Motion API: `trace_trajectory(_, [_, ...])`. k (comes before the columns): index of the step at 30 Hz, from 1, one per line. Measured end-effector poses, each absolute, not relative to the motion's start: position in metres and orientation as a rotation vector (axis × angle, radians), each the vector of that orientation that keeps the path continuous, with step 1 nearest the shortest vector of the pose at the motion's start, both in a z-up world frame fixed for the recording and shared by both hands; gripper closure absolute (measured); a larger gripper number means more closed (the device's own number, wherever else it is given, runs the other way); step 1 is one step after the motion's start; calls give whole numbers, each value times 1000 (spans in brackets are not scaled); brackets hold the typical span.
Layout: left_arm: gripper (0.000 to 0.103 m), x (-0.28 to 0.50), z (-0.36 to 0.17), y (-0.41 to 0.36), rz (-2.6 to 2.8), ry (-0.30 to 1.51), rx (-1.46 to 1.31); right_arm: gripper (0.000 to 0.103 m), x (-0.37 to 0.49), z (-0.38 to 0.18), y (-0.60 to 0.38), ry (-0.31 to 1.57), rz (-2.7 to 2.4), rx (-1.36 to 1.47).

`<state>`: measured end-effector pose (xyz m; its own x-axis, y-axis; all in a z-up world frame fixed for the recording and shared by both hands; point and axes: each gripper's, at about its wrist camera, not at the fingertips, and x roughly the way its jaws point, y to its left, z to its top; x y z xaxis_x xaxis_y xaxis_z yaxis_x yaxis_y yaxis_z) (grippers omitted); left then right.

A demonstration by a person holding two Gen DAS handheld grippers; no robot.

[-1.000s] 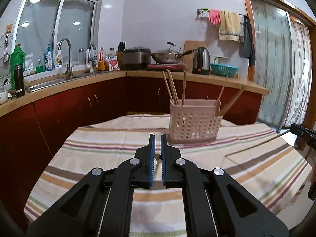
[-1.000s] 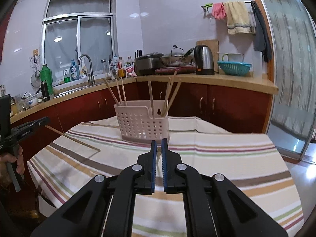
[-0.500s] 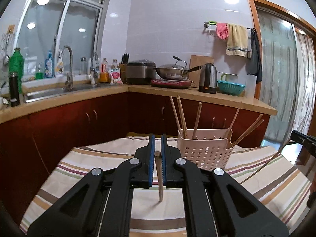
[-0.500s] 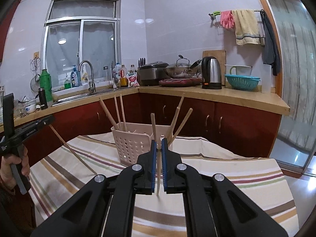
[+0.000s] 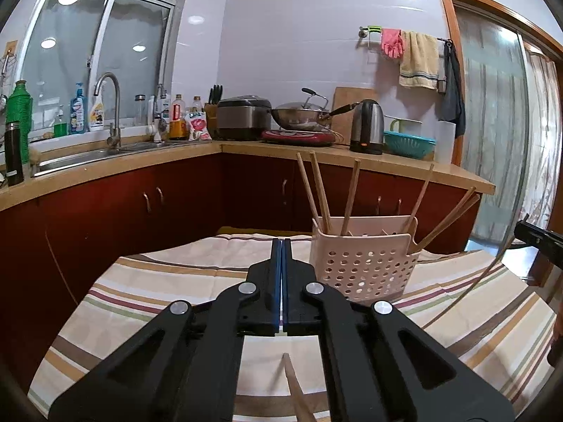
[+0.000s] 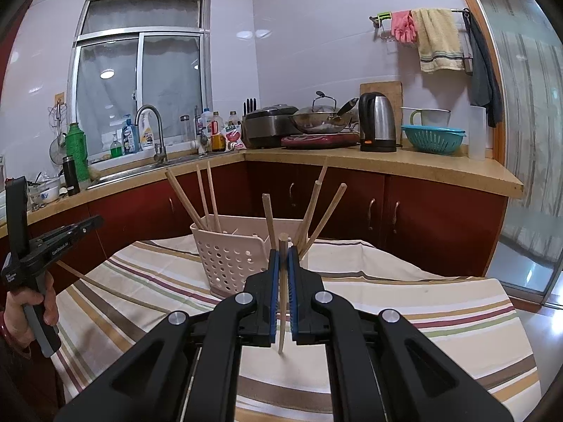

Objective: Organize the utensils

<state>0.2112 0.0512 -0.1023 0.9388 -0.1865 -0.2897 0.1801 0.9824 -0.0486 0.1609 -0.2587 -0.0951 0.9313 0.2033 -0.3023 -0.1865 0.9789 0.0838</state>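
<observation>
While both grippers hang over the near edge of the table (image 5: pixel 147 299), its striped cloth (image 6: pixel 404 302) of cream, brown, green and maroon bands covers the whole top and droops over the sides. The perforated pale basket (image 5: pixel 362 270) stands toward the far edge, seven or so chopsticks (image 6: pixel 207 193) leaning out of its compartments in different directions.

The right gripper (image 6: pixel 281 253) pinches a chopstick (image 6: pixel 281 292) between its blue pads, nearly upright, with the round head just above the fingertips and the thin end pointing down over the cloth. The left gripper (image 5: pixel 281 242) has just been closing and its jaws are now pressed together with nothing visible between the pads. A second chopstick (image 5: pixel 292 383) shows below and behind them, and whether anything grips it cannot be told. From the right wrist view the same stick slants from under that gripper toward the table's left edge, and a hand (image 6: pixel 31 309) wraps the handle.

Behind the table runs an L-shaped counter (image 5: pixel 387 165) on dark red cabinets (image 6: pixel 422 218). It carries a sink with a curved faucet (image 5: pixel 109 105) under the window (image 6: pixel 140 88), then bottles, a rice cooker (image 5: pixel 242 116), a wok (image 6: pixel 320 119), a kettle (image 6: pixel 376 123) and a teal colander (image 6: pixel 432 137). A towel (image 6: pixel 440 38) and pink gloves hang on a wall rail beside a sliding glass door (image 5: pixel 492 123).
</observation>
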Motion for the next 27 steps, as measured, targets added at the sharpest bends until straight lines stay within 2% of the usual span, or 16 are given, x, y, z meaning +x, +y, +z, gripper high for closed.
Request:
trace_trajectory(15, [102,208,-99,58,-183,302,-5,97,161,-95,-254,312,200,33])
trace_trajectory(27, [102,170,-155,58,-169,461,9,97,135,-107,-256,318,199,50])
